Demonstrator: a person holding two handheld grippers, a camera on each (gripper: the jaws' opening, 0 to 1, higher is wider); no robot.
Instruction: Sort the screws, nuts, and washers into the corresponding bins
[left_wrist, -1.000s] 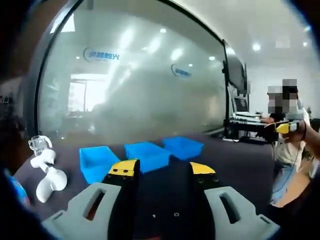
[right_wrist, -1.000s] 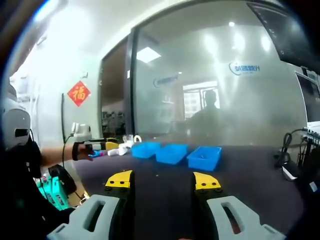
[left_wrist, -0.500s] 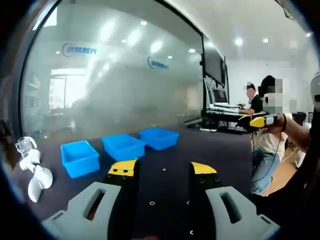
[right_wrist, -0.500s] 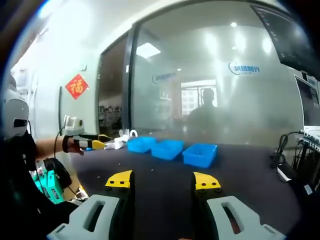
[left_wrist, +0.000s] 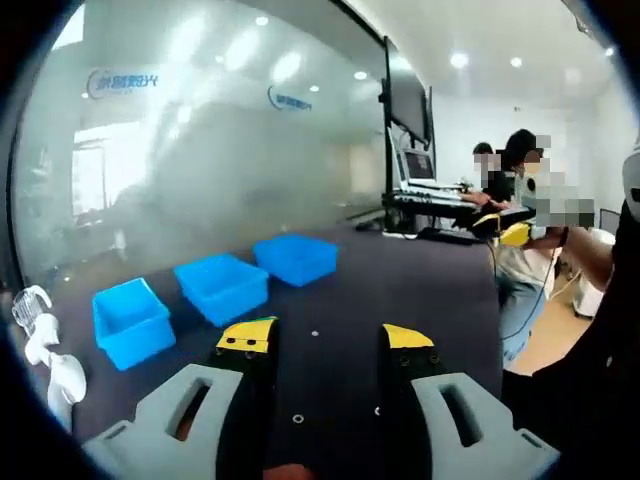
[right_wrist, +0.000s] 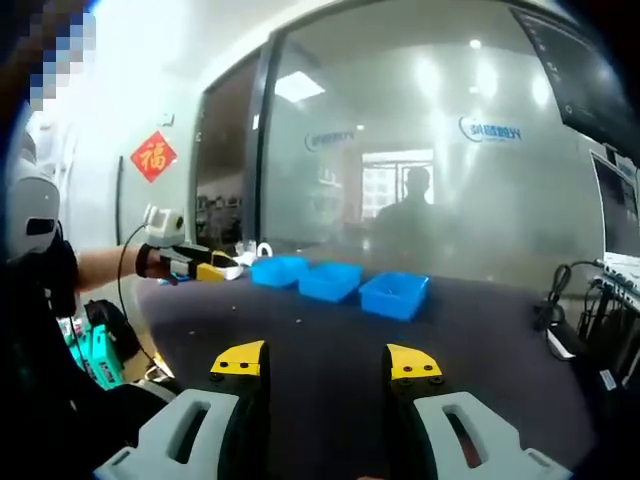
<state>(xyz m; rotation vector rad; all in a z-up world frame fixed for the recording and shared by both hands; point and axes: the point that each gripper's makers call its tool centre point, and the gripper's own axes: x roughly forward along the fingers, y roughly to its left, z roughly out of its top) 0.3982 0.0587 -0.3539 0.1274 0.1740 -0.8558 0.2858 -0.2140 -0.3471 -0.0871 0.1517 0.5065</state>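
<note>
Three blue bins stand in a row on the dark table: the near bin (left_wrist: 130, 318), the middle bin (left_wrist: 222, 286) and the far bin (left_wrist: 295, 258). In the right gripper view the same bins (right_wrist: 331, 280) sit past mid-table. Small bits of hardware (left_wrist: 315, 334) lie scattered on the table close to my left gripper (left_wrist: 327, 340), which is open and holds nothing. My right gripper (right_wrist: 325, 362) is open too, with bare table between its jaws. The right gripper (left_wrist: 515, 233) shows at the far right in a hand. The left gripper (right_wrist: 205, 268) shows at the left edge.
White plastic pieces (left_wrist: 55, 375) and a clear glass item (left_wrist: 30, 302) lie left of the bins. A glass wall runs behind the table. Monitors and seated people (left_wrist: 520, 190) are at the far end. Cables (right_wrist: 560, 320) lie at the table's right edge.
The left gripper's view has swung, so the bins sit further left and hardware shows on the table. In the right gripper view the bins look slightly closer. Both grippers stay open.
</note>
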